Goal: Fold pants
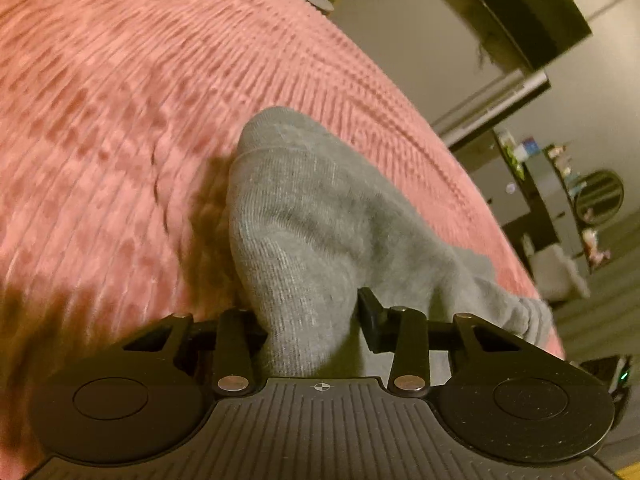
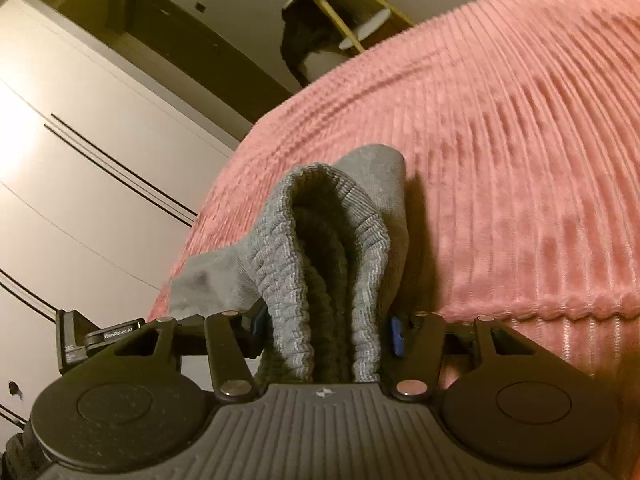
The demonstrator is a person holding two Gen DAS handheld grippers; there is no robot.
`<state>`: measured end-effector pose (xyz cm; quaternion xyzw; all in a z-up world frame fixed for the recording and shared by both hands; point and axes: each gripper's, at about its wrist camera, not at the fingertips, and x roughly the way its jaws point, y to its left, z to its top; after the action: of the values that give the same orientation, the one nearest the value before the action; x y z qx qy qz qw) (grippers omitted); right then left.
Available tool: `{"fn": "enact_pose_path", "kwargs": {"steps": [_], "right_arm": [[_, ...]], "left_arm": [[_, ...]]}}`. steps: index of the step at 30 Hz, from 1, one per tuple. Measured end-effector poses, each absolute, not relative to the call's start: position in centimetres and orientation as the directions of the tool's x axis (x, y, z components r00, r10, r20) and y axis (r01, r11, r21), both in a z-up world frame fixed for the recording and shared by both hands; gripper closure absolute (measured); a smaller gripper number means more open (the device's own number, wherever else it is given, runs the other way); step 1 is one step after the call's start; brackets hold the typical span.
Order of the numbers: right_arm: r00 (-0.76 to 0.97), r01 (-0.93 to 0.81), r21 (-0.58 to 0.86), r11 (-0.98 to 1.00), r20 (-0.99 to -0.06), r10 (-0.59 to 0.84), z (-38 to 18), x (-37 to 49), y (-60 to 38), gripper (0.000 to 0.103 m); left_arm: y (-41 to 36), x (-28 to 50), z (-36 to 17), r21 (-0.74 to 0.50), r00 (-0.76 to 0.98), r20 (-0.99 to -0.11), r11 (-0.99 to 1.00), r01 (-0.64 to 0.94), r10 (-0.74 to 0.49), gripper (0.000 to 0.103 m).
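**Grey pants gripped at two points over pink ribbed bedspread**

Readable marking: a black device at 9 o'clock in the right wrist view carries the label "GenRobot.AI" (image 2: 119, 335); a second print on its side is too small to read.

The left gripper (image 1: 312, 320) has its jaws clenched on a bunched fold of the grey pants (image 1: 312, 216), which rise toward 12 o'clock from the jaws. The right gripper (image 2: 324, 330) grasps the ribbed elastic waistband (image 2: 320, 248), doubled over with its opening facing the camera.

The pants lie on the pink ribbed bedspread (image 1: 120, 120).

Surroundings: white wardrobe doors (image 2: 80, 160) at 9 o'clock in the right view; a round side table (image 2: 340, 4) with yellow legs at 12 o'clock; dark shelving (image 1: 560, 200) with small items at 3 o'clock in the left view.
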<state>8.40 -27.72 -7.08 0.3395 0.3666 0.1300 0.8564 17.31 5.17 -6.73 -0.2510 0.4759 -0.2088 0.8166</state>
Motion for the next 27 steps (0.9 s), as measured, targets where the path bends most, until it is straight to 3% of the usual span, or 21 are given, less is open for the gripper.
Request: {"fn": "enact_pose_path", "kwargs": {"steps": [3,5,9,13,19,20,21,22,23,24,27], "right_arm": [[0.661,0.075,0.657,0.75,-0.596,0.456,-7.7,9.7,-27.5,0.043],[0.633,0.092,0.659,0.747,-0.618,0.467,-8.4,10.6,-27.4,0.04],[0.666,0.066,0.617,0.784,-0.612,0.426,-7.1,9.7,-26.3,0.051],[0.714,0.004,0.627,0.779,-0.547,0.437,-4.7,8.6,-25.8,0.055],[0.791,-0.031,0.644,0.764,-0.451,0.413,-0.3,9.8,-26.5,0.054],[0.807,-0.015,0.645,0.764,-0.443,0.391,0.3,10.2,-26.9,0.052],[0.822,0.025,0.647,0.762,-0.448,0.353,0.9,10.7,-27.6,0.04],[0.837,0.073,0.652,0.755,-0.451,0.308,1.3,10.8,-28.3,0.02],[0.856,0.119,0.656,0.745,-0.449,0.258,1.7,10.6,-29.2,0.012],[0.877,0.161,0.658,0.735,-0.437,0.2,2.0,10.0,-30.1,0.01],[0.868,0.221,0.666,0.713,-0.467,0.168,1.7,8.5,-31.3,0.01]], "left_arm": [[4.6,17.5,-7.1,-0.585,0.433,-0.698,0.803,0.115,-0.571,0.04],[4.3,17.7,-7.4,-0.591,0.433,-0.699,0.801,0.099,-0.569,0.039],[5.0,17.3,-7.1,-0.67,0.453,-0.652,0.742,0.031,-0.608,0.07],[5.5,17.1,-5.0,-0.72,0.476,-0.593,0.692,0.047,-0.65,0.081],[4.0,18.6,0.7,-0.718,0.551,-0.505,0.678,0.159,-0.664,0.081],[3.7,19.1,1.5,-0.697,0.573,-0.512,0.699,0.158,-0.64,0.076],[3.5,19.4,2.3,-0.673,0.6,-0.527,0.726,0.138,-0.602,0.059],[3.4,19.6,2.8,-0.645,0.634,-0.548,0.758,0.096,-0.546,0.046],[3.3,19.4,3.2,-0.62,0.656,-0.563,0.782,0.067,-0.503,0.022],[3.2,19.2,3.5,-0.598,0.666,-0.572,0.799,0.06,-0.478,0.014],[2.4,17.5,2.8,-0.555,0.645,-0.595,0.825,0.102,-0.479,0.012]]}}
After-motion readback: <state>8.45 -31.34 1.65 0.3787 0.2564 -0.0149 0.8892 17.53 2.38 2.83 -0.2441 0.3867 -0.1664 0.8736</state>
